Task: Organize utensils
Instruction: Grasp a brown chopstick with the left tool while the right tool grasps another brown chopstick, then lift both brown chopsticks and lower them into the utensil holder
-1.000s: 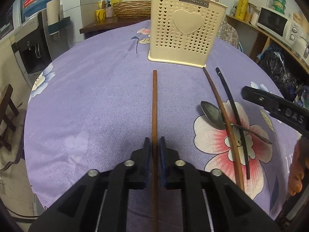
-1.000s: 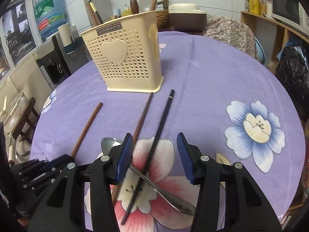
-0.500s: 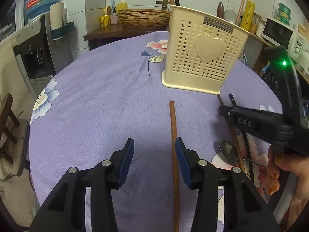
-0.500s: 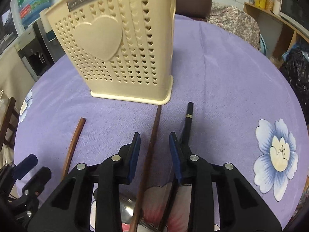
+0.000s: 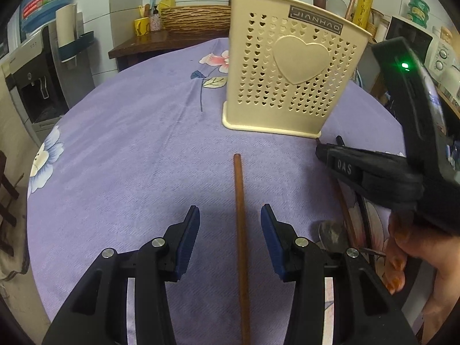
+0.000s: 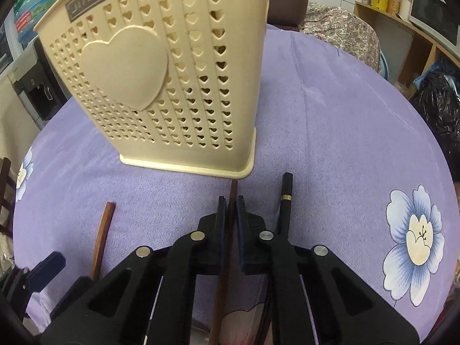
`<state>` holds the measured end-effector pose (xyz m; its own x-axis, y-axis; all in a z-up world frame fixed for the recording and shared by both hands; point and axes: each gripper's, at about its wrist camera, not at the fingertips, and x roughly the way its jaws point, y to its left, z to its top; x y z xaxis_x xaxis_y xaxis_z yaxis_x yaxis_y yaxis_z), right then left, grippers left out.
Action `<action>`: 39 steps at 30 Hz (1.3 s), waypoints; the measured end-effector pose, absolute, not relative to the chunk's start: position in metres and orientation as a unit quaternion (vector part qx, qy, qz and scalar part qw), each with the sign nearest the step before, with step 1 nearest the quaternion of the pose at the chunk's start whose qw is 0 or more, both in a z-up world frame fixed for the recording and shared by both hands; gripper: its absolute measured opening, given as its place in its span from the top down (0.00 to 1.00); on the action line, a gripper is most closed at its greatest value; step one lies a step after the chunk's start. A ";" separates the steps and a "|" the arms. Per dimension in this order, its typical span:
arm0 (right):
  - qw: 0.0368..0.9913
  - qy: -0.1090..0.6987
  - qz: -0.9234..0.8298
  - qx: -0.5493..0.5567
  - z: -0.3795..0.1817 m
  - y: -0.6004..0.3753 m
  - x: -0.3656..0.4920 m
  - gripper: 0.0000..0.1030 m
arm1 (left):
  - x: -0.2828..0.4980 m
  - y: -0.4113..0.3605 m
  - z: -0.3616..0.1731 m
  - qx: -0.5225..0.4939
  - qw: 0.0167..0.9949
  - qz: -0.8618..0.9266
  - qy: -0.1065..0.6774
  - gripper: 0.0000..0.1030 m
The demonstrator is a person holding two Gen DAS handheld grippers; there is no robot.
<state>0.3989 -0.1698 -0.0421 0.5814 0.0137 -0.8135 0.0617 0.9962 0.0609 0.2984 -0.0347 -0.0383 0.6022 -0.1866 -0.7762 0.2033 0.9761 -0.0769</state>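
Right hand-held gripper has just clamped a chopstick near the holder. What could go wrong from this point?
1. The right hand-held gripper grips the brown chopstick close to its far tip, so the long free end may swing or slip on lifting.
2. The black chopstick lies right beside the jaws and could be dragged along.
3. The tip sits near the base of the cream holder; pushing forward might bump it.

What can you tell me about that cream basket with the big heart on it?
The cream holder looks like plastic, its walls pierced with rows of small heart-shaped holes around one big raised heart, with a grey JIANHAO nameplate near the rim. It stands upright on a flared base on the purple cloth. Several utensil handles poke out of its top. A brown chopstick ends just short of its base.
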 end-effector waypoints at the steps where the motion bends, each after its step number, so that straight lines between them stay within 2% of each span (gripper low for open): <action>1: 0.888 0.457 -0.011 0.042 -0.042 -0.171 0.399 0.93 | 0.302 -0.038 -0.039 0.012 0.894 -0.110 0.434 0.57; 10: 0.886 0.460 -0.003 0.058 -0.042 -0.173 0.393 0.93 | 0.334 -0.059 -0.046 0.042 0.885 -0.100 0.452 0.63; 13: 0.886 0.459 -0.002 0.060 -0.042 -0.176 0.395 0.92 | 0.338 -0.065 -0.046 0.059 0.885 -0.094 0.452 0.73; 17: 0.886 0.459 0.000 0.064 -0.042 -0.180 0.397 0.92 | 0.337 -0.068 -0.045 0.066 0.886 -0.091 0.450 0.92; 26: 0.890 0.444 0.017 0.107 -0.036 -0.198 0.387 0.93 | 0.331 -0.059 -0.038 0.037 0.893 -0.096 0.439 0.92; 39: 0.927 0.334 0.105 0.135 0.050 -0.235 0.297 0.93 | 0.247 -0.011 0.062 -0.036 0.946 -0.119 0.299 0.92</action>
